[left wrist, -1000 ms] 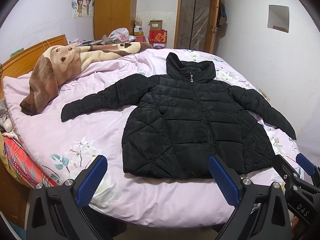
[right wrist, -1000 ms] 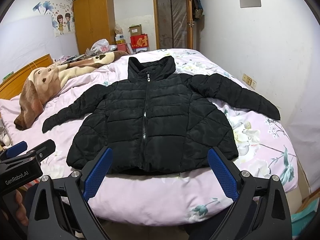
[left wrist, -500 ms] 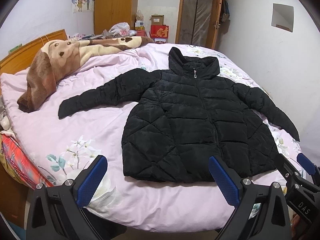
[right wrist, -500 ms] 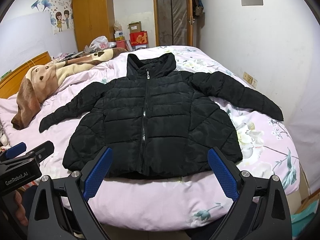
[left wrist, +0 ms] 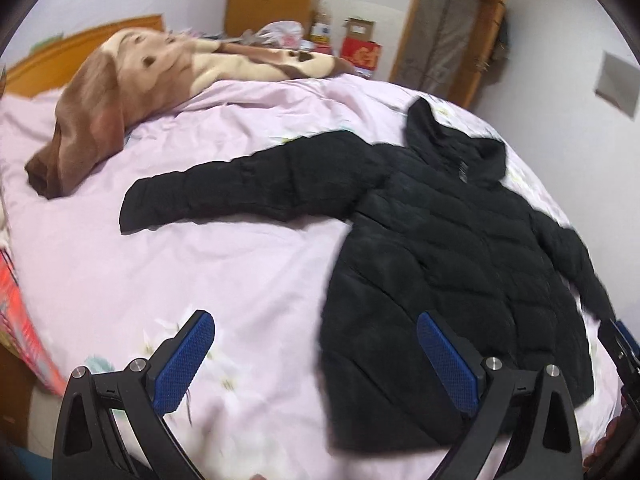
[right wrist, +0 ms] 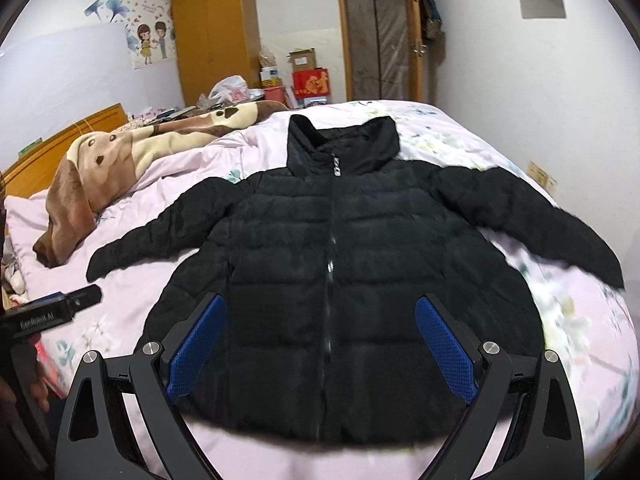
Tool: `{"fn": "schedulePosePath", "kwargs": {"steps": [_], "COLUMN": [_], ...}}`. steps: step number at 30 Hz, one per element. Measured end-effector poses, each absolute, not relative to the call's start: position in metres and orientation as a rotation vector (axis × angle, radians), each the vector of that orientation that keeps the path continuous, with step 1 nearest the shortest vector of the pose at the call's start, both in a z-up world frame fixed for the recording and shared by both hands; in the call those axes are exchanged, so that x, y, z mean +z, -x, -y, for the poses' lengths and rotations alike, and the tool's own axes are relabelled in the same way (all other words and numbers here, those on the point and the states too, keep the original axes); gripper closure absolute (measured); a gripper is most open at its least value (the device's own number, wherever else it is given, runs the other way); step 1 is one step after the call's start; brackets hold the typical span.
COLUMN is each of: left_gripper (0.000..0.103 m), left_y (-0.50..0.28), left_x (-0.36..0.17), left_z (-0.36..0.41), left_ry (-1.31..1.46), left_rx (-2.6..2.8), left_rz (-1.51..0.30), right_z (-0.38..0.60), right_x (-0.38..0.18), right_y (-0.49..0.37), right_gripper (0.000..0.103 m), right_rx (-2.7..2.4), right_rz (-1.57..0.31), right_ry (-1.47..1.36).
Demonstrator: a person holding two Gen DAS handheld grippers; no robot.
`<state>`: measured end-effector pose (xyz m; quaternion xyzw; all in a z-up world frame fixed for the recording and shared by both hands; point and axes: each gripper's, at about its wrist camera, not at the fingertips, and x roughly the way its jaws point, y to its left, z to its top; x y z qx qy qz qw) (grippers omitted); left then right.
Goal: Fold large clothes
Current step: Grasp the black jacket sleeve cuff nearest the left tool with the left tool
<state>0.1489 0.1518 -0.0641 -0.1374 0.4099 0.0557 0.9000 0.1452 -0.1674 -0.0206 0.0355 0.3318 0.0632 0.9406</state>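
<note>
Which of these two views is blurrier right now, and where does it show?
Left wrist view: motion blur throughout, smearing the black jacket and brown blanket. Right wrist view: mostly sharp, zipper readable, blur only toward the pink bedspread at right. Both bend at the fisheye edges.

A: What can't you make out?
B: Left wrist view is smeared; the jacket zipper is lost, and its sleeve at lower right runs behind the other tongs.
A: And elsewhere?
B: The jacket's hem hides behind the right tongs.

A home bedroom: pink-sheeted bed, wooden wardrobe, wall stickers
</note>
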Motion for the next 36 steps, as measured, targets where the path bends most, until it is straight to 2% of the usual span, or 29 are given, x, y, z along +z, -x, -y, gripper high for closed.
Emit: {"fn": "schedulePosePath", "kwargs": {"steps": [10, 19, 23, 31, 34, 36], "left_gripper": [0.001, 0.001, 0.001, 0.002, 0.017, 0.039], "left_y": [-0.217, -0.248, -0.258, -0.287, -0.292, -0.293], "left_x": [-0.122, -0.186, -0.206, -0.213, -0.215, -0.215], "left_z": [-0.288, -0.371, -0.384, -0.391, -0.395, -0.397], "left_ry": [0.646, 0.982, 1.098, 1.137, 1.181, 1.194], "left_rx": [0.315, 0.416, 0.422, 0.436, 0.447, 0.48], "left_rz": [-0.889, -0.854, -0.827, -0.777, -0.739, -0.732], "right_z": [0.123, 0.08, 0.066, 0.051, 0.051, 0.051], "right_x": [-0.037, -0.056, -0.062, -0.074, -0.078, -0.079], "right_y": [-0.222, -0.253, -0.263, -0.277, -0.278, -0.279], "right_gripper": [0.007, 0.007, 0.007, 0.007, 0.007, 0.007], "right_rx": [0.219, 0.301, 0.327, 0.35, 0.346, 0.34], "right_rz": [-0.707, -0.749, -0.763, -0.78, -0.785, -0.79], "right_ry": [0.001, 0.067, 0.075, 0.085, 0.083, 0.08]}}
